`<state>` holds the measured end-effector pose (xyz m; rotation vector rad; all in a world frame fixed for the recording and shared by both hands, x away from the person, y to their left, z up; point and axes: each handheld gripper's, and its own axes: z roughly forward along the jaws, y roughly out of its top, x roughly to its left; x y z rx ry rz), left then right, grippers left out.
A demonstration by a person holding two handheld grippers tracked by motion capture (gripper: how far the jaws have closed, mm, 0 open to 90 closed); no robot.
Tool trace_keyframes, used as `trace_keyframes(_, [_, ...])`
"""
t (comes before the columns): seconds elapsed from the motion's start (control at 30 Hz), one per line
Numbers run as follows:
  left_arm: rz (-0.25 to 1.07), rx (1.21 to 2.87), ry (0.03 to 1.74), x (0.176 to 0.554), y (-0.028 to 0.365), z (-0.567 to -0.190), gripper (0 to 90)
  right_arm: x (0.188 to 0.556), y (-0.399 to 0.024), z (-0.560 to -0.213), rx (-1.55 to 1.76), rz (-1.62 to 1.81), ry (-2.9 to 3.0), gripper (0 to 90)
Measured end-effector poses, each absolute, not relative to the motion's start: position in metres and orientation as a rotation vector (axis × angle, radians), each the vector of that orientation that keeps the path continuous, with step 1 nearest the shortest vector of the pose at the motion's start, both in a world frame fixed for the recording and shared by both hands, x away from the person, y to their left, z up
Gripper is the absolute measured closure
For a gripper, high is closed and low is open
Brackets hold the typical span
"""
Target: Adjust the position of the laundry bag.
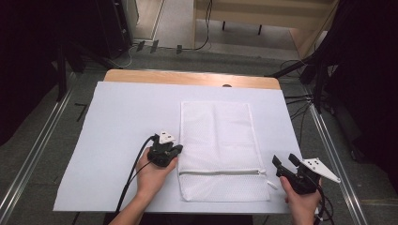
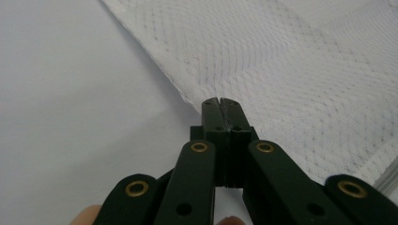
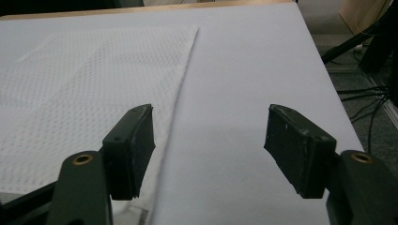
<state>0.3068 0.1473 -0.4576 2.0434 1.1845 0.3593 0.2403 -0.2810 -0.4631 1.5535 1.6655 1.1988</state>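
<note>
Left gripper (image 1: 175,149): held in the person's left hand (image 1: 152,177), its jaws were pressed together with no gap; in the left gripper view (image 2: 220,104) the tips sat right at the left edge of the mesh bag. Whether any fabric was pinched between them cannot be told.
Right gripper (image 1: 285,161): held in the person's right hand (image 1: 302,202), its jaws stood wide apart and held nothing; in the right gripper view (image 3: 209,140) bare sheet showed between them.
Mesh laundry bag (image 1: 218,145): white and flat, it lay directly ahead of the left gripper's tips and spread away to their right (image 2: 300,70). From the right gripper it lay off to the left, its long edge running just past that gripper's left jaw (image 3: 89,93).
Zipper (image 1: 220,172): it ran across the near end of the bag, between the two grippers, with its pull tab (image 1: 271,184) hanging off the bag's corner just beside the right gripper.
White sheet (image 1: 117,122): it covered the table under both grippers and the bag.
Wooden table edge (image 1: 187,77): it showed beyond the sheet, far ahead of both grippers.
Left cable (image 1: 133,171): it trailed back from the left gripper alongside the forearm.
</note>
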Motion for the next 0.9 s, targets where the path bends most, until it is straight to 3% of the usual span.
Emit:
trace_keyframes(0.43, [0.399,1.947,1.306,0.293,0.220,-0.457,90.0,0.237,-0.262,-0.461,1.487,1.222,1.724,36.8])
trace_keyframes(0.7, [0.399,1.902,1.332,0.293,0.239,-0.460,90.0,0.231,-0.242,-0.461,1.456,1.240,1.758,41.4])
trace_keyframes(0.73, [0.396,1.905,1.330,0.292,0.241,-0.460,87.1,0.231,-0.240,-0.461,1.460,1.258,1.768,43.4])
trace_keyframes(0.77, [0.378,1.875,1.308,0.289,0.245,-0.460,68.8,0.229,-0.237,-0.461,1.462,1.283,1.787,45.1])
trace_keyframes(0.83, [0.373,1.860,1.281,0.284,0.250,-0.459,63.6,0.228,-0.235,-0.460,1.459,1.294,1.794,46.5])
trace_keyframes(0.9, [0.409,1.847,1.254,0.272,0.259,-0.457,51.4,0.219,-0.227,-0.461,1.444,1.307,1.847,47.8])
